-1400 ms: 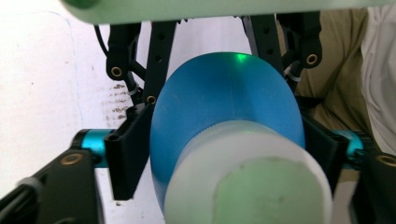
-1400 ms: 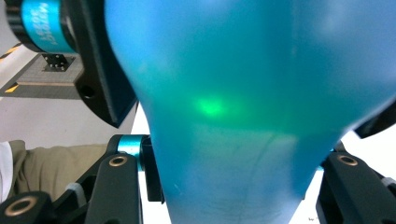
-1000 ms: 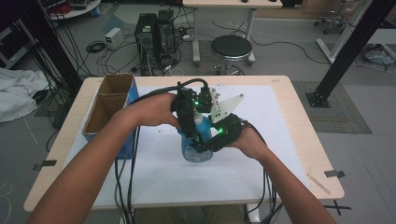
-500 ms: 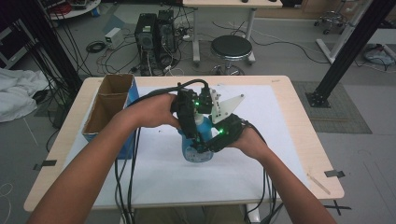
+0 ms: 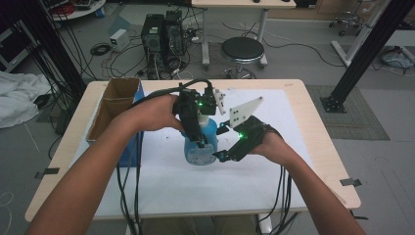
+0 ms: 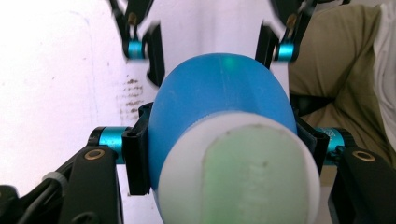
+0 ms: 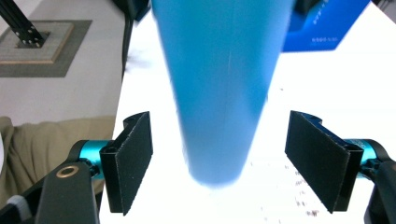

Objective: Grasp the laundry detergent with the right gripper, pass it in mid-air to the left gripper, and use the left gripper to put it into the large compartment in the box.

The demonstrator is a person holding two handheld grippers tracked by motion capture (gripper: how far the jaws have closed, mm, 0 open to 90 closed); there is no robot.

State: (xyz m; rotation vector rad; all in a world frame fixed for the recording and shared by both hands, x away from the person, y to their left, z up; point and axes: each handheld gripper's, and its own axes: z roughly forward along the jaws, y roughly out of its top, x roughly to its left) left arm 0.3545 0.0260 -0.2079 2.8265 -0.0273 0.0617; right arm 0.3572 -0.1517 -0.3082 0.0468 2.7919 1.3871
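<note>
While the left gripper [image 5: 198, 128] reaches down, clamped on the upright blue bottle [image 5: 199, 147], the right gripper [image 5: 226, 147] points level; jaws just opened, pads clear.

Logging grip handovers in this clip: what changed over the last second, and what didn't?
The right gripper has just been opening: its pads now stand clear of the blue bottle, which is between them but let go. The left gripper stays clamped on the bottle near its white cap. Both hands, the bottle and the cardboard box kept their places.
</note>
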